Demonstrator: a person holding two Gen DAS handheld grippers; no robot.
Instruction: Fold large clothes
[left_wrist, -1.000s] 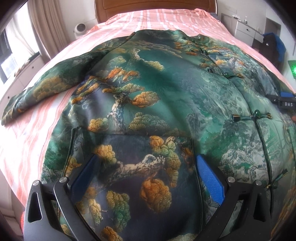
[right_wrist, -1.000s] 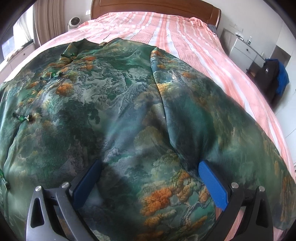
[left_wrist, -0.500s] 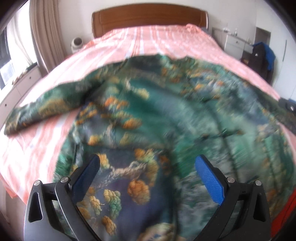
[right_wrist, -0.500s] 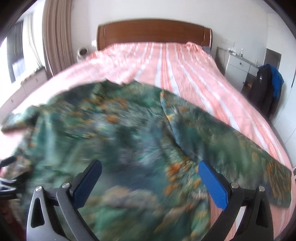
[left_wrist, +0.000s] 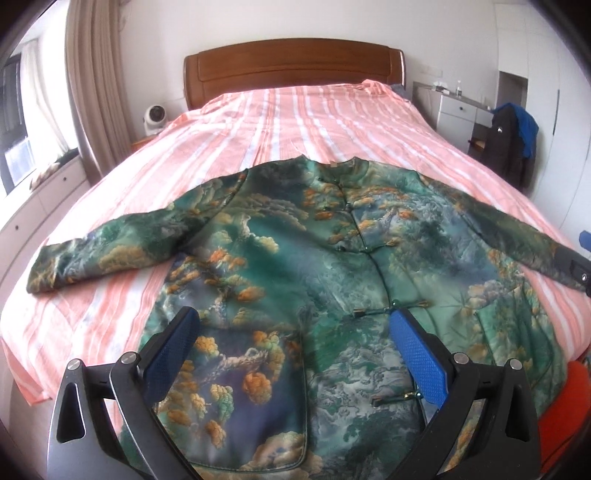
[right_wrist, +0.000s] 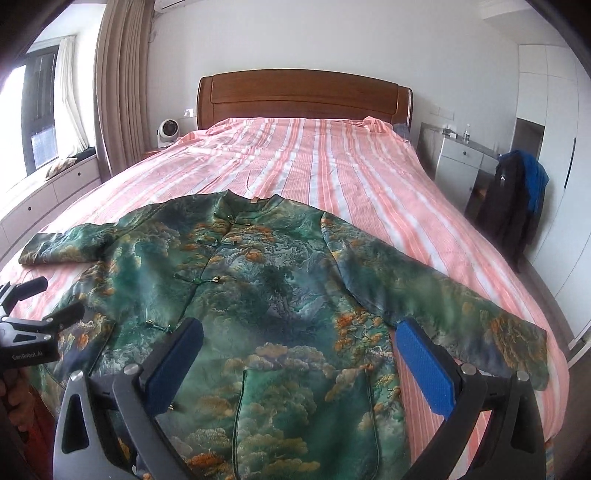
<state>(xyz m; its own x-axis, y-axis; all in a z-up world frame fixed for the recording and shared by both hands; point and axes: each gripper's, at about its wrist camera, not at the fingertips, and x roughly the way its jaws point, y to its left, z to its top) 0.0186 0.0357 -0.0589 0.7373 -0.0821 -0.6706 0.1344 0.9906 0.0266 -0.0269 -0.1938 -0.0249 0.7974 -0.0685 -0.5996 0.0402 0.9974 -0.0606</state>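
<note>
Folding best starts at the jacket (left_wrist: 295, 266) sleeve (left_wrist: 107, 254) at nine o'clock, both grippers, left gripper (left_wrist: 295, 354) and right gripper (right_wrist: 299, 358), spread wide, empty.

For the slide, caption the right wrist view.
Open right gripper above a green landscape-print jacket spread flat, sleeves out, on a pink striped bed.

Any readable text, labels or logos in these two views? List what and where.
"CenRobot.AI": white print on the black body of the left gripper, at the left edge of the right wrist view.
White logo on the dark jacket hanging by the cabinet: too small to read.
Nothing readable on the green jacket or the bedsheet.
</note>
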